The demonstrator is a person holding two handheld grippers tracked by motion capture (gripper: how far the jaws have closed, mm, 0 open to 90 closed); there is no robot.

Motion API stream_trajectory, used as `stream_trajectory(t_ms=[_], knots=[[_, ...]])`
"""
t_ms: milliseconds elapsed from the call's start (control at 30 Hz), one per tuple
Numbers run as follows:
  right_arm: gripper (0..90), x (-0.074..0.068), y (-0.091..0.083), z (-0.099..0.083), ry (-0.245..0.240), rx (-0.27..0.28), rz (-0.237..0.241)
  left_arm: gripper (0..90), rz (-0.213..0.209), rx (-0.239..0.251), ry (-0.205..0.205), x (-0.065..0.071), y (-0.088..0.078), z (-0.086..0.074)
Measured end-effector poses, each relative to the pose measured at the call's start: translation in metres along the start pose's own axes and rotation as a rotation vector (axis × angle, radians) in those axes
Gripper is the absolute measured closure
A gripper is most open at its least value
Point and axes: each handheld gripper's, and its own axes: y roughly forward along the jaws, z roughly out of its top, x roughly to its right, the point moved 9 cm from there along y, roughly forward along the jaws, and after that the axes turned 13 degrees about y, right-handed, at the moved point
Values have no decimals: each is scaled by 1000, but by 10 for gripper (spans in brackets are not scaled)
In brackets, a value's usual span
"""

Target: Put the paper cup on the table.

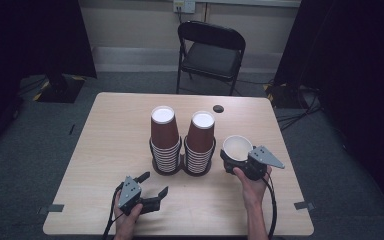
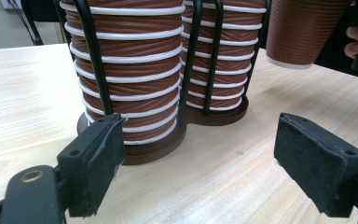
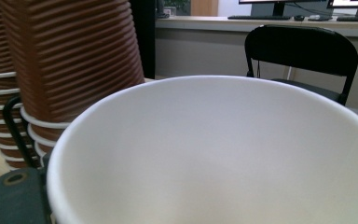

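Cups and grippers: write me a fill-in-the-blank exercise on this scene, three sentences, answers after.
1. The right gripper holds a single ____ with its mouth up.
2. The left gripper is ____, nothing between its jaws.
3. The holder on the table carries ____ stacks of upside-down cups.

Missing words: cup; open; two

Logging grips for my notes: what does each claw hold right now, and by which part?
The right claw holds a single paper cup by its side wall, mouth up. The left claw stands open, holding nothing.
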Motion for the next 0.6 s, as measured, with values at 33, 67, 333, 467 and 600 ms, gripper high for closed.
stream_trajectory(t_ms=[33,67,333,467,600], knots=[[105,2,2,0,-1,-7,-5,168,-9,4,-1,0,0,0],[105,4,4,1,0,-8,-10,183,-13,4,-1,0,-1,0],[104,25,23,5,26,-11,-62,192,4,26,-10,-1,-3,1],[104,30,33,7,28,-5,-67,193,-8,27,-22,-1,-3,1],[102,36,43,7,28,-8,-81,193,-7,33,-10,0,-4,1]])
